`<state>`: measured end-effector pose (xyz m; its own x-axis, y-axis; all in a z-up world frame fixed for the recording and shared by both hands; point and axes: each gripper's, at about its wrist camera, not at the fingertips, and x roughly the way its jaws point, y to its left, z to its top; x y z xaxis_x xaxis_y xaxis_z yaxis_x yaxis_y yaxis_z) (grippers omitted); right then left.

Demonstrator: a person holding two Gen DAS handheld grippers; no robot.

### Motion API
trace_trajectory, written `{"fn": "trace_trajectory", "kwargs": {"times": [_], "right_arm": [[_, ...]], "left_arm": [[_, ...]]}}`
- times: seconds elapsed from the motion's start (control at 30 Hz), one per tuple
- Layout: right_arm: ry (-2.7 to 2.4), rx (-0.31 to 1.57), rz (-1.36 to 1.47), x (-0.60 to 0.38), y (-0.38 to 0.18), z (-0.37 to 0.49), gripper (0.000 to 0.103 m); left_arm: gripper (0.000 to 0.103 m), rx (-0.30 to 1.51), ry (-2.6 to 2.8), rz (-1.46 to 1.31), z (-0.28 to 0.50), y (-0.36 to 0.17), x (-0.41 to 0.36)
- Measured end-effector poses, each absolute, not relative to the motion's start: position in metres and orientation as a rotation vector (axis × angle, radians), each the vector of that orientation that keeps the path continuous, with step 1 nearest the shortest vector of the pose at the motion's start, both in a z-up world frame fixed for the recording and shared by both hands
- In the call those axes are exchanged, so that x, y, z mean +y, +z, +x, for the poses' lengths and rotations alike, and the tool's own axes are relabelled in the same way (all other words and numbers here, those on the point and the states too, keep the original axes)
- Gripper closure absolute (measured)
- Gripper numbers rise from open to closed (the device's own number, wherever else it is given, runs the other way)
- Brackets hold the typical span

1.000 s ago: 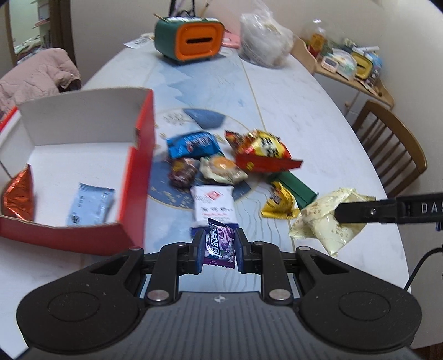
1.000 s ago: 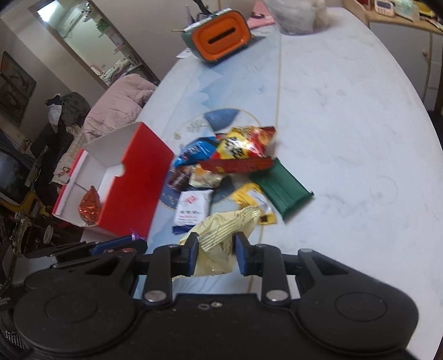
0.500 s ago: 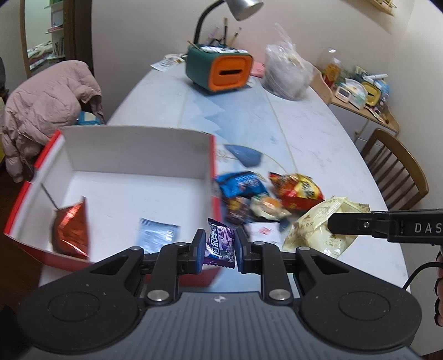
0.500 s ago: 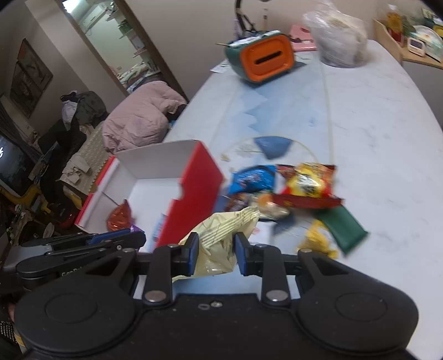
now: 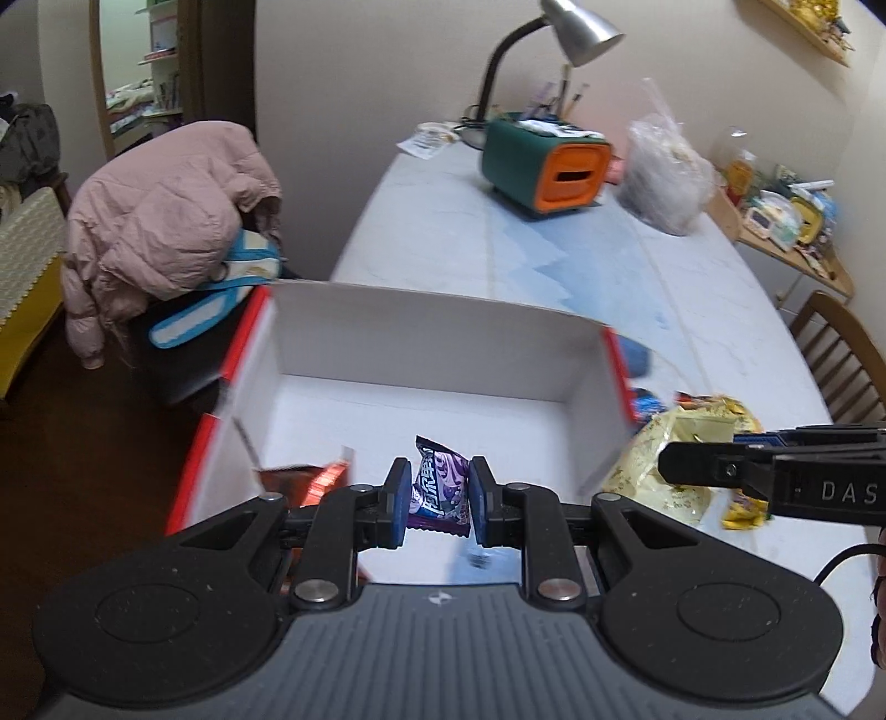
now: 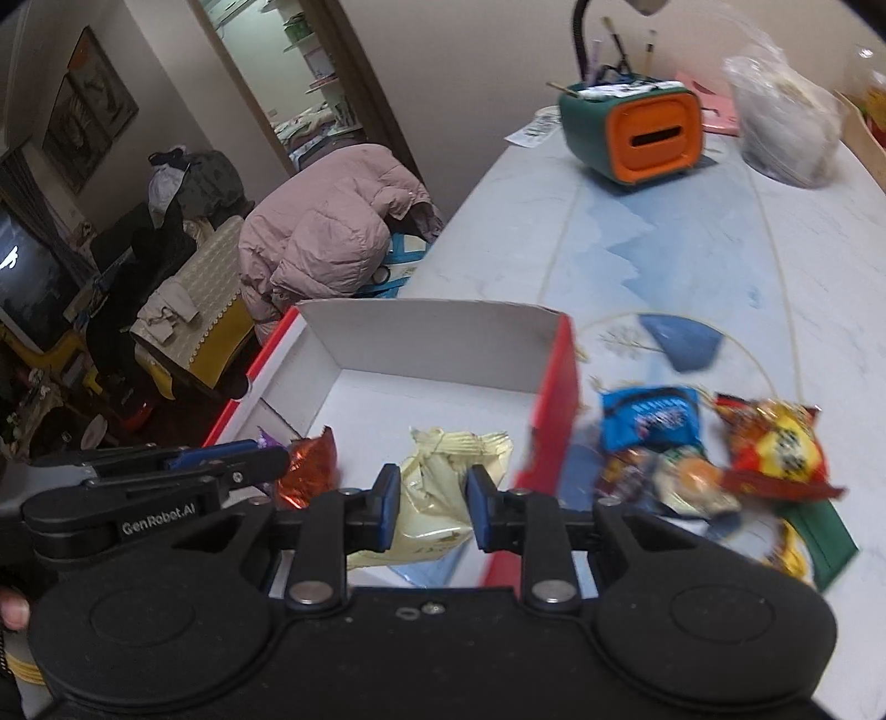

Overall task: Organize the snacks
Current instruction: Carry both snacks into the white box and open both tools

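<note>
My left gripper (image 5: 433,501) is shut on a small purple snack packet (image 5: 440,487) and holds it above the open red box with a white inside (image 5: 443,332). My right gripper (image 6: 427,509) is shut on a pale yellow snack bag (image 6: 443,487) and holds it over the box's (image 6: 421,327) right part. The yellow bag also shows in the left wrist view (image 5: 664,471) beside the box. An orange foil packet (image 6: 310,465) lies inside the box. Loose snacks lie on the table right of the box: a blue packet (image 6: 650,415) and a red and yellow bag (image 6: 775,448).
A green and orange holder (image 5: 545,163), a desk lamp (image 5: 576,27) and a clear plastic bag (image 5: 664,171) stand at the table's far end. A pink jacket (image 5: 166,221) hangs over a chair on the left. A wooden chair (image 5: 841,354) stands on the right.
Both grippers have moved left with their packets, from over the loose snacks to over the box. The box now fills the middle of both views.
</note>
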<state>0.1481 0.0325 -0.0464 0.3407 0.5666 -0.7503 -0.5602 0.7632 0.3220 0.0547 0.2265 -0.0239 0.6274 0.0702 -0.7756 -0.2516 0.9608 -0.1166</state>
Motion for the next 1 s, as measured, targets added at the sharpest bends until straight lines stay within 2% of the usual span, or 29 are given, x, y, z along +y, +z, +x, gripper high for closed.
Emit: {"fn": "trace_trajectory", "kwargs": {"times": [0.3,0.83,1.0], "right_arm": [[0.722,1.017,-0.062,0.088,-0.078,0.163,0.079],[0.697,1.095,-0.099,0.122,-0.124,0.185,0.078],[0.683,1.116,-0.094,0.121,-0.13,0.184,0.072]], "left_arm": [[0.082,0.956,0.217,-0.216,0.081,-0.05,0.274],[0.082,1.07,0.153,-0.12,0.116,-0.094,0.279],[0.082,1.077,0.121,-0.091,0.116,-0.1,0.276]]}}
